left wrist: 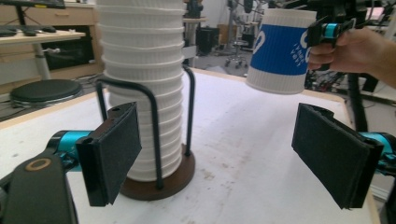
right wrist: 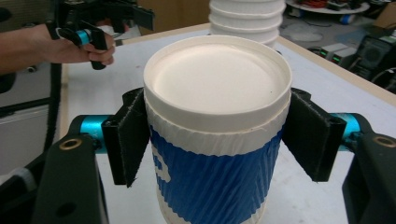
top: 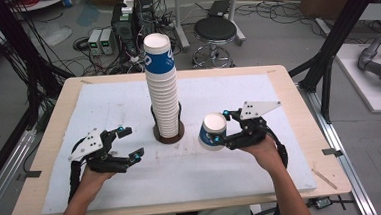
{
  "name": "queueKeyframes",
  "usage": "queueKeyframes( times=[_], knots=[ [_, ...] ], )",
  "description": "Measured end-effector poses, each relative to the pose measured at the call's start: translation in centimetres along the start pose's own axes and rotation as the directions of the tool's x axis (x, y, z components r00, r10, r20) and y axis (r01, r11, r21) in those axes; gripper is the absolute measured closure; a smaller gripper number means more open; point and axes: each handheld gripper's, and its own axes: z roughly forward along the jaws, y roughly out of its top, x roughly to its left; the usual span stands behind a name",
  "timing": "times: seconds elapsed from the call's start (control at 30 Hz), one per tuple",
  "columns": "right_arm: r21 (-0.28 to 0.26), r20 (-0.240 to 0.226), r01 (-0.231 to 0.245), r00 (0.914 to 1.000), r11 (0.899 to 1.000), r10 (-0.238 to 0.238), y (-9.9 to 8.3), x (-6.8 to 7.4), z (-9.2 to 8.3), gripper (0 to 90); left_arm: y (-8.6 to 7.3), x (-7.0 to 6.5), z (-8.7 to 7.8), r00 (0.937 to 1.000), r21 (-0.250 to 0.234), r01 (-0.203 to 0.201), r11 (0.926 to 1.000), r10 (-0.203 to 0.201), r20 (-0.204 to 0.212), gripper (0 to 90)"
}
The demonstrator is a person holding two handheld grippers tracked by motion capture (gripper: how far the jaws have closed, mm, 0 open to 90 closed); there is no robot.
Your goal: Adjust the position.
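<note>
At lower left of the high view, the left gripper (top: 127, 143) is held with jaws spread and empty. At centre, a tall stack of white ribbed paper cups (top: 162, 94) is kept upright by a black wire holder (top: 169, 131). Right of it, a blue-and-white ribbed paper cup (top: 212, 131) is clamped upside down, raised off the table, by the right gripper (top: 225, 130), presumably for stacking.

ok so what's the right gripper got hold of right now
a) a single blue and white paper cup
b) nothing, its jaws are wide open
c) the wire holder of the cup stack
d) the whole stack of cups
a: the right gripper is clamped on a single blue and white paper cup, its jaws pressing both sides, apart from the cup stack.
</note>
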Motion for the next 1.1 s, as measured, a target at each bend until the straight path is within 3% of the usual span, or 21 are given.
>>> queueKeyframes(
  times=[0.17,0.33,0.63,0.93,1.1],
  knots=[
    [-0.005,-0.056,0.019,0.9982,1.000,-0.019,0.0,0.5,0.7,28.9,0.4,-0.7,0.9,0.9980,0.006,-0.013,0.9999,0.012,0.062,15.5],
    [0.000,-0.102,0.039,0.9941,0.999,-0.039,0.1,1.2,1.6,28.9,0.7,-1.4,1.8,0.9919,0.019,-0.024,0.9995,0.021,0.125,15.5],
    [0.005,-0.160,0.042,0.9863,0.999,-0.040,0.0,2.0,2.8,28.8,0.6,-2.5,3.6,0.9814,0.041,-0.036,0.9985,0.028,0.190,15.4],
    [-0.014,-0.211,0.048,0.9761,0.999,-0.050,0.3,2.7,3.5,28.9,0.8,-3.8,6.0,0.9574,0.054,-0.076,0.9956,0.058,0.283,15.4],
    [-0.030,-0.241,0.046,0.9692,0.999,-0.051,0.4,3.0,3.7,28.9,0.9,-4.3,6.9,0.9470,0.060,-0.095,0.9936,0.072,0.313,15.4]
  ],
)
